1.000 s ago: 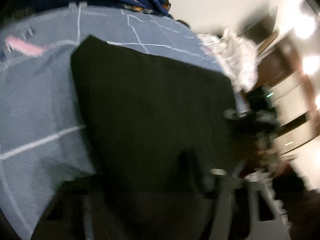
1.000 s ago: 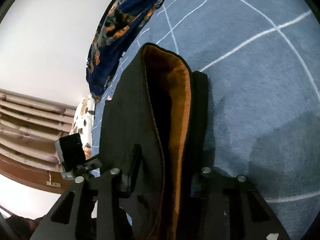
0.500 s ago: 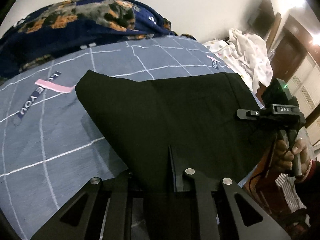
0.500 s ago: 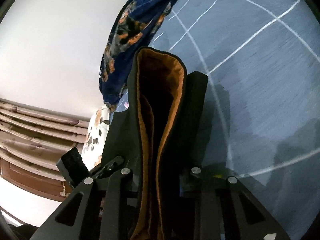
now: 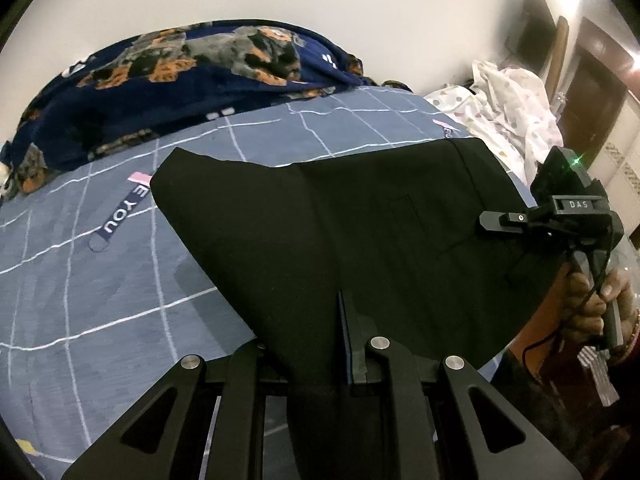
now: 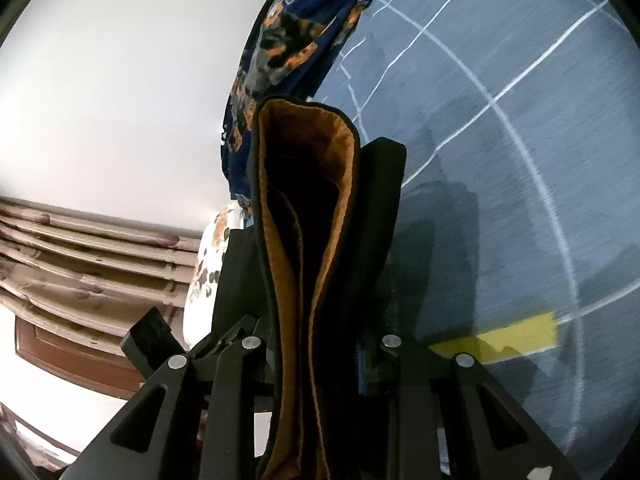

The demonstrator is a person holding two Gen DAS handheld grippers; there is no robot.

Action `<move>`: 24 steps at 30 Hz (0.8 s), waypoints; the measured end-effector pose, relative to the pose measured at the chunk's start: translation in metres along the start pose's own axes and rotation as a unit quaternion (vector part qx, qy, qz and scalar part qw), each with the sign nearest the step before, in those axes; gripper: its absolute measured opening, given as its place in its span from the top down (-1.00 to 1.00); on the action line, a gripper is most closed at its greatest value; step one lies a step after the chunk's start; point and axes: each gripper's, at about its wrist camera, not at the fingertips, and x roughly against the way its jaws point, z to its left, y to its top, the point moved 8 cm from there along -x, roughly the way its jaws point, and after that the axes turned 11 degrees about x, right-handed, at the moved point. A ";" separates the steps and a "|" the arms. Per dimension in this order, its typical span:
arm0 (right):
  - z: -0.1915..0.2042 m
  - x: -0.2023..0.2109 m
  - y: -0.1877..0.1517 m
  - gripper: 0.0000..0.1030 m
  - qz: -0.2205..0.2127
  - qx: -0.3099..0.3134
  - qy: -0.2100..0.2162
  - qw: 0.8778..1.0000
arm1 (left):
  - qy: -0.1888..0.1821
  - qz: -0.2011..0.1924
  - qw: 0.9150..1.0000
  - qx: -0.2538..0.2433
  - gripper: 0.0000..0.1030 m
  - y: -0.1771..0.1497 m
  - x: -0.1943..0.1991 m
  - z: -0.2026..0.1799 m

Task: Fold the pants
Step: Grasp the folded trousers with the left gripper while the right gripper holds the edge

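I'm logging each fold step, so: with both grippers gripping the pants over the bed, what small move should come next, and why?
Probably carry both grippers together toward the far hem, laying the lifted half over. The left gripper and right gripper are each shut on the black pants, whose near edge is raised off the blue bedsheet while the far part lies flat, so the fold is only begun.

Bed (image 5: 120, 300) is wearing a grey-blue sheet with white grid lines. Black pants (image 5: 360, 220) are lying across it, near edge lifted. Navy dog-print blanket (image 5: 180, 76) is bunching along the far side; white dotted cloth (image 5: 508, 108) is sitting at the corner.
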 end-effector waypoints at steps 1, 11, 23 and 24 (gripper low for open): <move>0.002 -0.003 0.000 0.55 0.000 -0.001 0.002 1.000 | 0.002 -0.001 1.000 0.000 0.71 0.000 0.002 0.002; 0.018 -0.027 -0.003 0.55 0.010 -0.009 0.012 1.000 | 0.017 -0.013 1.000 0.010 0.71 0.000 0.016 0.025; 0.030 -0.047 0.000 0.55 0.023 -0.017 0.018 0.999 | 0.032 -0.025 0.999 0.021 0.71 0.004 0.027 0.049; 0.031 -0.049 0.000 0.55 0.024 -0.017 0.019 0.999 | 0.033 -0.026 0.999 0.022 0.71 0.004 0.028 0.051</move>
